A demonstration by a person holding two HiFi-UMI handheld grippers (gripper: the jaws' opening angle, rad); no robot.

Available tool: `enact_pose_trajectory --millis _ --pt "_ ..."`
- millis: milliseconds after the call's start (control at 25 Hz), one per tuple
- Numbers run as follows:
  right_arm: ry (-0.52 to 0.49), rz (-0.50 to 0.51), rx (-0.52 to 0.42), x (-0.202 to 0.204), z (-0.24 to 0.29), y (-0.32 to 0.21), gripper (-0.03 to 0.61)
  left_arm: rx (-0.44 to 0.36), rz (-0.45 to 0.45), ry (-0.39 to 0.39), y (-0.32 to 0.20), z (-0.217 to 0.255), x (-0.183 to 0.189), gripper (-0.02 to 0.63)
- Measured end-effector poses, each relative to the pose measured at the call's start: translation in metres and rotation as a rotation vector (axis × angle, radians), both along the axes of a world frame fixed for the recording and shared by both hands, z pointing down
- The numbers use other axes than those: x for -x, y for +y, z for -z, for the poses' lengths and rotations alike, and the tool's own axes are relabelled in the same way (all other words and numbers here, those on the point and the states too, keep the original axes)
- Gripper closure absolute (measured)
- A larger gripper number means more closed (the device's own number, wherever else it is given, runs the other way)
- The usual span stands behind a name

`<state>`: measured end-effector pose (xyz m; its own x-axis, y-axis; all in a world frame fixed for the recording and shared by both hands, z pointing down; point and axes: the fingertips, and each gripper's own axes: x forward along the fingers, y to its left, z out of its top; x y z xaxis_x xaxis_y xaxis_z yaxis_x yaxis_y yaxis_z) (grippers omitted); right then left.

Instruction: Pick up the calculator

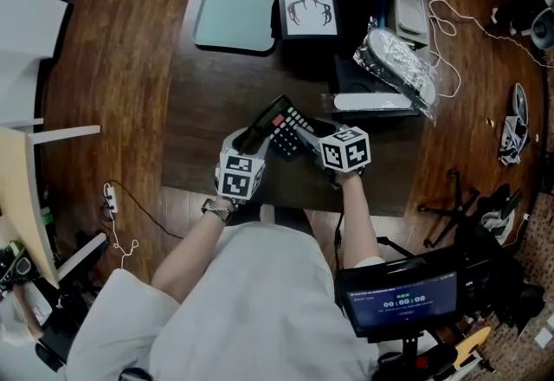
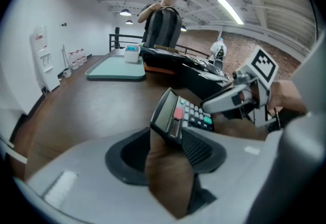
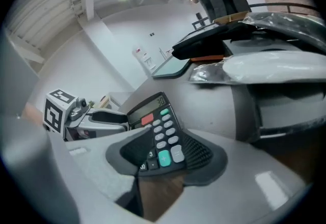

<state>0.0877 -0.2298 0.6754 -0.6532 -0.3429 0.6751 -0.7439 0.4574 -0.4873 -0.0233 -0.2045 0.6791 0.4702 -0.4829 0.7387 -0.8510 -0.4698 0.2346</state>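
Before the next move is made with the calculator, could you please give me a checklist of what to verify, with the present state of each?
1. Right gripper closed on the calculator: ok, its pads meet the two sides of the keypad end.
2. Left gripper gripping the display end: not ok, its jaws stand open and bare wood shows between the pads.
3. Calculator clear of the table: cannot tell; it sits tilted.
4. Room around it: ok, the tray and the foil-wrapped bundle lie well apart from it.
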Motion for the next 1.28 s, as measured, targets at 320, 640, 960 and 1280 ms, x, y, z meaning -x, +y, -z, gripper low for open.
enact_pose_trajectory --millis 320,640,960,1280 --pt "0.136 0.111 -0.075 0.009 0.004 -0.016 0.388 0.134 0.075 0.116 0.021 -0.014 -0.013 0.403" --pt "0.199 0.241 0.032 0.018 -0.017 -0.007 0.327 0.214 0.136 0.194 0.024 -0.018 -0.023 0.420" --pt "0.135 0.243 0.070 0.019 -0.019 -0.004 0.336 0.260 0.204 0.304 0.022 -0.020 -0.025 0.435" --pt "0.122 0.190 0.141 0.011 -0.021 0.019 0.384 0.290 0.194 0.376 0.019 -0.019 -0.021 0.448"
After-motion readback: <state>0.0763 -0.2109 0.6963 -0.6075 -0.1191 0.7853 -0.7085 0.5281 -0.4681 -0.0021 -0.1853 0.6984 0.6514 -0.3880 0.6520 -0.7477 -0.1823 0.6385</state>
